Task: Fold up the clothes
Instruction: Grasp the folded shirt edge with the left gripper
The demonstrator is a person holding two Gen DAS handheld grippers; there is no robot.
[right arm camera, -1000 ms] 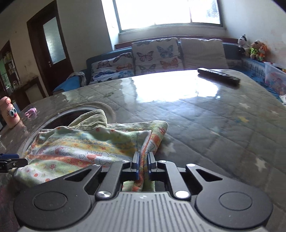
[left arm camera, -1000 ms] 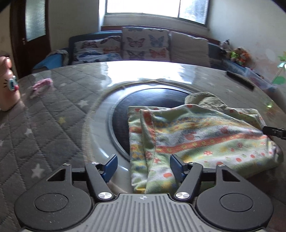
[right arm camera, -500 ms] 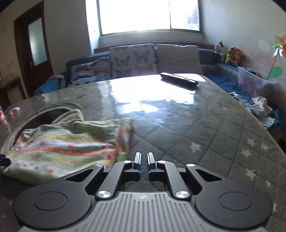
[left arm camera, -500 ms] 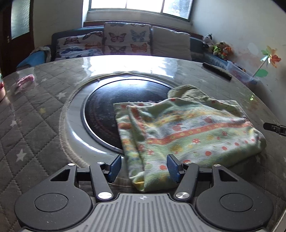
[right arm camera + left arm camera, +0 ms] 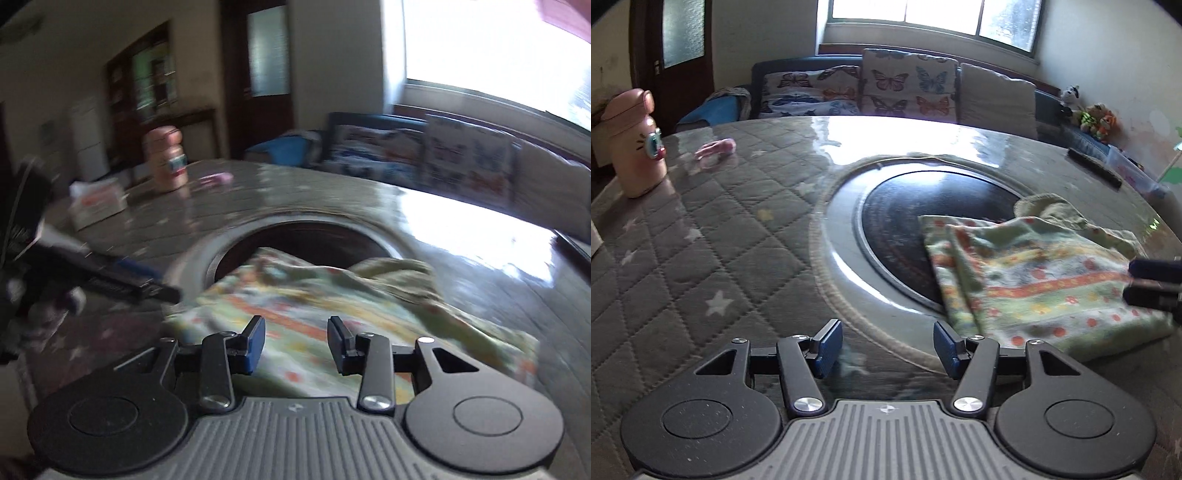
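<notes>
Grey quilted cloth with pale stars covers the counter (image 5: 683,236) under your left gripper (image 5: 888,349). In the left wrist view its jaws are easing inward yet stand fairly wide, with nothing between the blue pads, only the counter and the pale rim of the round dark inset (image 5: 923,229). The folded garment (image 5: 1045,280), green terry with orange stripes and red dots, lies to the right of that gripper, half on the inset and half on the quilting, its nearest corner just beside the right pad. Your right gripper (image 5: 1152,284) pokes in from the right edge over the garment's far side. A pink bottle (image 5: 633,147) stands at the far left, a dark remote (image 5: 1095,171) far right.

In the right wrist view, which is smeared by motion, your right gripper (image 5: 296,345) hangs over the garment (image 5: 332,306) with its jaws opening; no cloth is pinched between the pads. The left gripper (image 5: 140,284) reaches in from the left, near the garment's left edge.
</notes>
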